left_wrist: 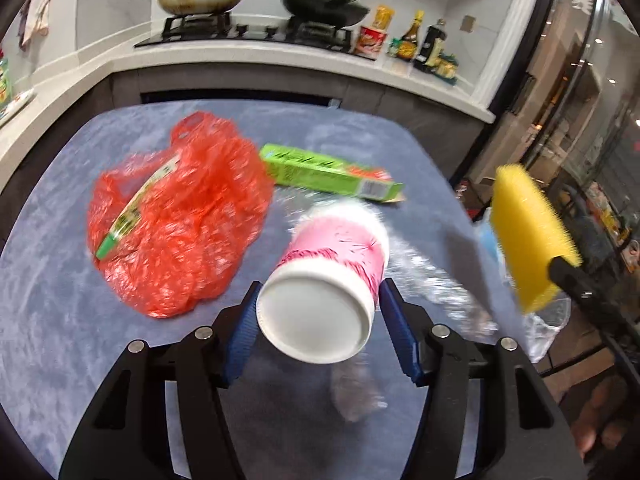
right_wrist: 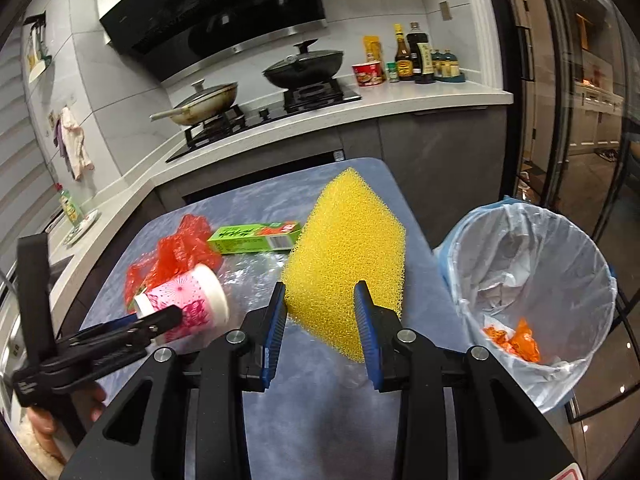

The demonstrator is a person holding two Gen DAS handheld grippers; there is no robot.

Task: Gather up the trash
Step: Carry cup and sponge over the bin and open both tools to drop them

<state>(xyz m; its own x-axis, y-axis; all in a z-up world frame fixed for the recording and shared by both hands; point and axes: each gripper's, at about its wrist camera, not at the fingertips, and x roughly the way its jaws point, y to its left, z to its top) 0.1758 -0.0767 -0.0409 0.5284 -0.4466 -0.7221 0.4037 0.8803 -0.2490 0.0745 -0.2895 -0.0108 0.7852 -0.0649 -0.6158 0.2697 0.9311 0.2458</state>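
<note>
Clamped between left gripper [left_wrist: 318, 312] pads near its base: light, crushable pink paper cup [left_wrist: 334, 268]; pinched in right gripper [right_wrist: 320, 304], just left of lined bin [right_wrist: 532, 300]: soft, springy yellow sponge [right_wrist: 348, 256].

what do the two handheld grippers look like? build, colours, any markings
Left gripper and right gripper look alike: matte black angular linkage arms with round silver pivot bolts, and two flat fingers faced with blue ribbed pads. In the right wrist view the left one has a black pistol-style handle with small white print, unreadable. No cables show. A fuzzy cream sleeve shows at its hand.
</note>
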